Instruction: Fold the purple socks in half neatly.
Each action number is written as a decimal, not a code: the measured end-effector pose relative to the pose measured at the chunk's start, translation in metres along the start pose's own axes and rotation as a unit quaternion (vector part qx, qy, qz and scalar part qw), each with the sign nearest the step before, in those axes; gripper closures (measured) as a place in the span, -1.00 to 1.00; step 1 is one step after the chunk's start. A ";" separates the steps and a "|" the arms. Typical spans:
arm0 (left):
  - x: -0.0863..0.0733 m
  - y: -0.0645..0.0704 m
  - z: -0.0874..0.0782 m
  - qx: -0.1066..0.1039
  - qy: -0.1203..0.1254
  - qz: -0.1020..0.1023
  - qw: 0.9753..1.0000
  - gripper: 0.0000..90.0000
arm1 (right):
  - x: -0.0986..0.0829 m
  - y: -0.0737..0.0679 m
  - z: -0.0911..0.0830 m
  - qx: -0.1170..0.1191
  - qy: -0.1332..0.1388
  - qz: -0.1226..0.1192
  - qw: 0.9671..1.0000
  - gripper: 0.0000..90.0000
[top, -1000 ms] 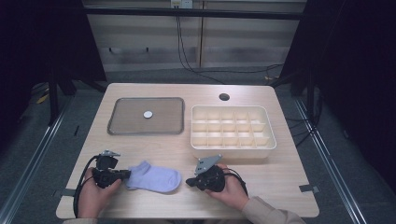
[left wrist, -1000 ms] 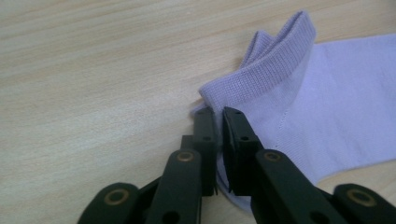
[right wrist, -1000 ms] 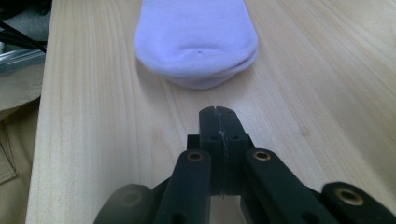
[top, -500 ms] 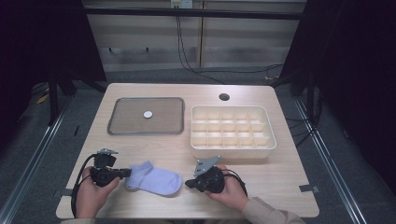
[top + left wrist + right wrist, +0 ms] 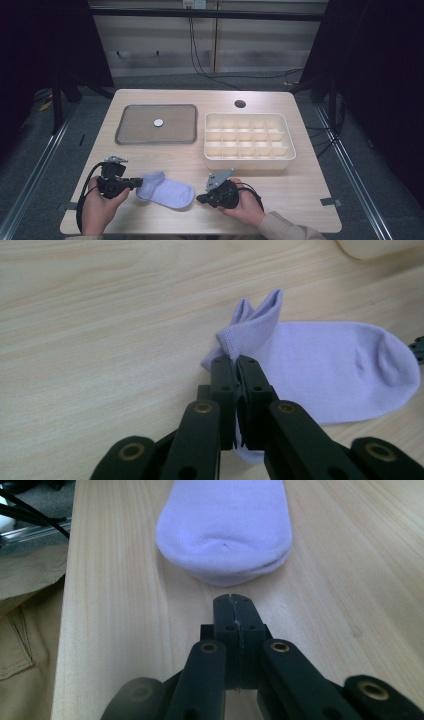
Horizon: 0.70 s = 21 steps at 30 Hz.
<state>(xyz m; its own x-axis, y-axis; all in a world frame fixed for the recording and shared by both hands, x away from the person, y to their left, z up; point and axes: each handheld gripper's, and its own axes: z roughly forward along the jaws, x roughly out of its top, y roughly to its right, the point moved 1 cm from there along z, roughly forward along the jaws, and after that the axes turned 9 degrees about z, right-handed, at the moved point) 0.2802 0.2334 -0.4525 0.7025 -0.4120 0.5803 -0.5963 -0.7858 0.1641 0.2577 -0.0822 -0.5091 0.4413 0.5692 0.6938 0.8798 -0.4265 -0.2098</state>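
Here the left gripper pinches the lilac cotton sock's cuff, hiding its edge; the right gripper is closed, empty, near the toe.

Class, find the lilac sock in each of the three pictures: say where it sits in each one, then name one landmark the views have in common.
High view: the sock lies low and left of centre, between the two grippers.
Left gripper view: it lies right of centre, its cuff pinched in the left gripper.
Right gripper view: its toe is at top centre, just beyond the shut right gripper, apart from it.
Shared landmark: the pale wooden table.
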 end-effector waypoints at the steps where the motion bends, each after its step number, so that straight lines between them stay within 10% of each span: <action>1: 0.001 0.001 0.000 -0.002 0.000 0.001 1.000 0.93 | 0.000 0.000 0.000 0.001 0.001 0.000 1.000 1.00; 21: 0.016 0.029 -0.002 -0.025 0.003 0.034 0.999 0.93 | 0.001 -0.001 0.002 0.001 0.006 0.003 1.000 1.00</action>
<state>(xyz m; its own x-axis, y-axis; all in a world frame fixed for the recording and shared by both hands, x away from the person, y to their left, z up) 0.2728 0.2049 -0.4366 0.6574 -0.4609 0.5961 -0.6615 -0.7318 0.1636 0.2577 -0.0802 -0.5100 0.4447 0.5583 0.7004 0.8774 -0.4287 -0.2153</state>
